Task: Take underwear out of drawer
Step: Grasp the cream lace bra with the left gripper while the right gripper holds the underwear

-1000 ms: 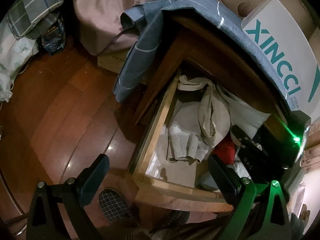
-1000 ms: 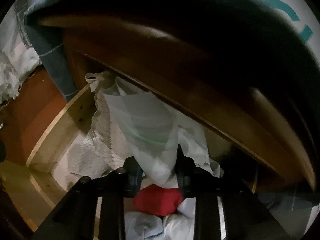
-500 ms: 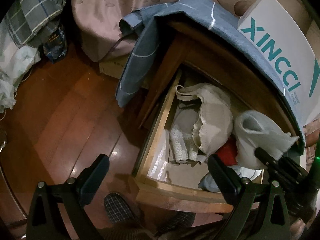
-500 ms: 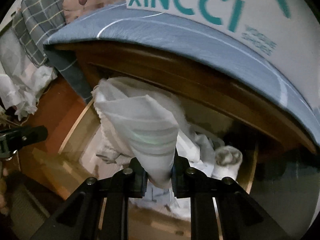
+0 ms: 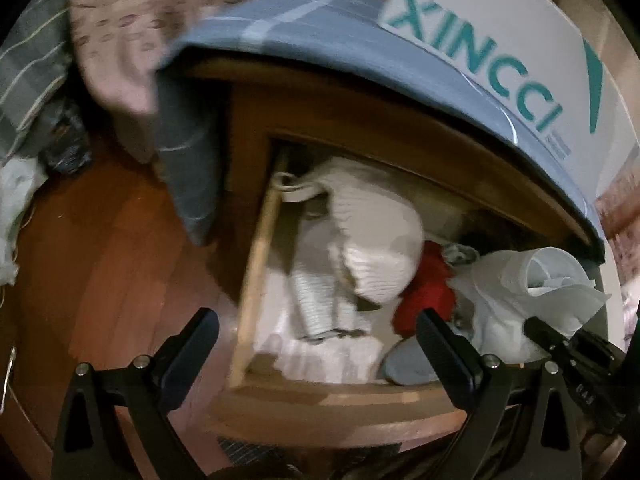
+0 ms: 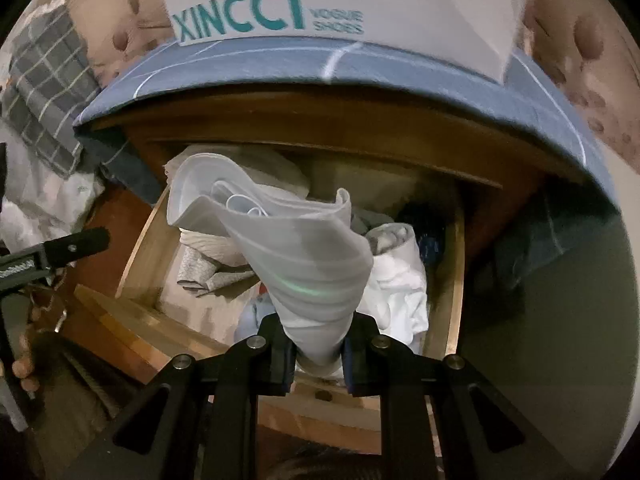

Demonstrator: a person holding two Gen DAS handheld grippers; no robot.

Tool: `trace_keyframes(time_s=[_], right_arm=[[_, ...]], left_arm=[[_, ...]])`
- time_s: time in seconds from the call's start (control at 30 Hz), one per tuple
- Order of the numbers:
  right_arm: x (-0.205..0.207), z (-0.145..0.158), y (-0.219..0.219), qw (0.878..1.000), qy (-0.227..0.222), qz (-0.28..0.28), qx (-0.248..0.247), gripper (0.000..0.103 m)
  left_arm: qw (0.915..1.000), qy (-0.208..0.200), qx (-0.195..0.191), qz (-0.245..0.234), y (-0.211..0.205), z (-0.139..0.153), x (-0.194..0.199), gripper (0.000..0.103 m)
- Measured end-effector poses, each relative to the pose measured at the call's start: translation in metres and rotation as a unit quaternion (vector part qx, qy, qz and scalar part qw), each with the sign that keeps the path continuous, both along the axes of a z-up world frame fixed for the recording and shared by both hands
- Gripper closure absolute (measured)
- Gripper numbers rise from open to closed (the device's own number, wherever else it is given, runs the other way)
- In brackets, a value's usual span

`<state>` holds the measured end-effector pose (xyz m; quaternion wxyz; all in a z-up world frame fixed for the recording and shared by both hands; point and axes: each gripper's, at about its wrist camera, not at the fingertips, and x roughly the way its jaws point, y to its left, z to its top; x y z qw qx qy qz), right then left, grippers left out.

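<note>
- The right tool point(image 6: 316, 354) points steeply down over the open drawer point(image 6: 454, 280), its two fingers pinched tight on the narrow end of a pale, sheer piece of underwear point(image 6: 296, 248).
- The garment fans out from the grip into a loose folded cone, held clear above the clothes in the drawer; in the left wrist view it shows at the drawer's right end point(image 5: 536, 284).
- The left tool point(image 5: 316, 344) hangs with its fingers spread wide and nothing between them, one finger over the wooden floor point(image 5: 100, 264), the other over the drawer's front edge.
- Inside the drawer lie a cream knitted garment point(image 5: 376, 240), a red item point(image 5: 428, 292), a white bundle point(image 6: 400, 288) and grey patterned cloth point(image 6: 212, 272), all crumpled together.
- The drawer stands pulled out of a wooden cabinet point(image 6: 320, 128), whose top is draped with a blue cloth point(image 6: 280, 68) crossed by thin pale lines.
- On that cloth sits a white shoebox point(image 6: 280, 0) printed "XINCCI" in teal.
- A dotted pink bedspread point(image 5: 128, 40) and a grey checked fabric point(image 6: 48, 88) show beyond the cabinet.
</note>
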<state>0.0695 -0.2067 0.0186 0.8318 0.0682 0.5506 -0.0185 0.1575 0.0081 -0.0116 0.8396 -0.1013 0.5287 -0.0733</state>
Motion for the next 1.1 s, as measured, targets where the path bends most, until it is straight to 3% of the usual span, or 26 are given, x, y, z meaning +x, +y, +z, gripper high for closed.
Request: trace_keyframes(time_s=[0.2, 0.53, 0.77, 0.9, 1.1], right_arm=[[-0.004, -0.009, -0.016, 0.999, 0.006, -0.019, 0.047, 0.087], [-0.007, -0.018, -0.036, 0.994, 0.017, -0.032, 0.102, 0.087], [-0.005, -0.024, -0.039, 0.992, 0.021, -0.026, 0.119, 0.087], [-0.003, -0.028, -0.042, 0.991, 0.024, -0.025, 0.127, 0.087], [0.002, -0.029, -0.043, 0.991, 0.028, -0.02, 0.129, 0.087]], left_arm=[[0.998, 0.032, -0.046, -0.031, -0.026, -0.02, 0.029, 0.002], [0.9851, 0.089, -0.125, 0.078, -0.013, -0.058, 0.059, 0.002], [0.9794, 0.078, -0.146, 0.116, -0.016, -0.064, 0.071, 0.002], [0.9795, 0.08, -0.13, 0.132, -0.026, -0.073, 0.079, 0.002], [0.9774, 0.049, -0.131, 0.158, -0.032, -0.075, 0.081, 0.002]])
